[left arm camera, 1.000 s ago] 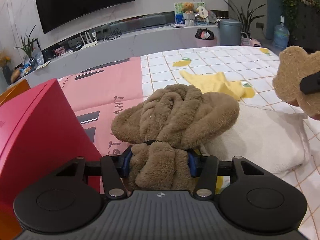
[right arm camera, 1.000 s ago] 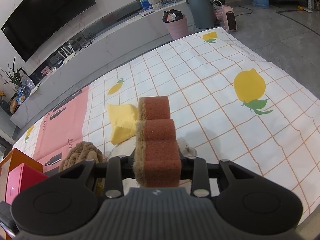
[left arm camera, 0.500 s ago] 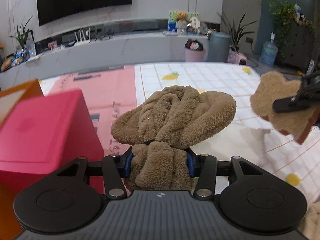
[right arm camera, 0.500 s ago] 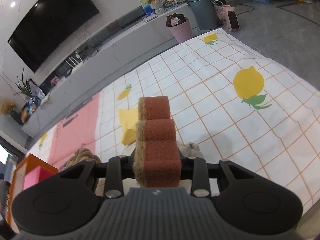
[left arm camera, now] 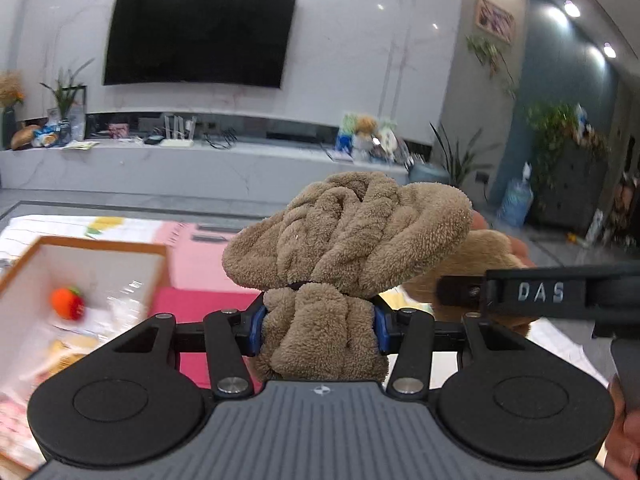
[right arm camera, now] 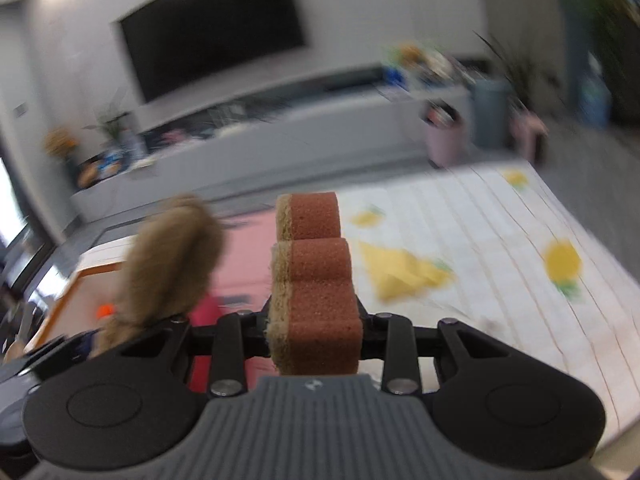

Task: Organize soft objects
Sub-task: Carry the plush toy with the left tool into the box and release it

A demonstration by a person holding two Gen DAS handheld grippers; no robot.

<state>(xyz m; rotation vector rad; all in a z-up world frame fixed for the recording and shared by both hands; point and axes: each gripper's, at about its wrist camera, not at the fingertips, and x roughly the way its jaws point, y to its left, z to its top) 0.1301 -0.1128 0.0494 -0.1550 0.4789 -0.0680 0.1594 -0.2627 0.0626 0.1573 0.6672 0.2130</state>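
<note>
brown towel (left arm camera: 344, 240) clamped in left gripper (left arm camera: 319, 330), sponge (right arm camera: 314, 280) pinched in right gripper (right arm camera: 316, 330)

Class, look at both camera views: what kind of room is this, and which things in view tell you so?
Most likely a home living room. A large wall-mounted television hangs above a long low media shelf, with potted plants and a framed picture around it.

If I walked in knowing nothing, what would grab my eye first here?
Probably the fluffy brown towel bundle, pinched in the left gripper right in the middle of its view. Next, the rust-red wavy sponge clamped upright in the right gripper. Lower left sits an open orange-rimmed box with a small orange strawberry toy inside, and a big black TV fills the far wall.
</note>
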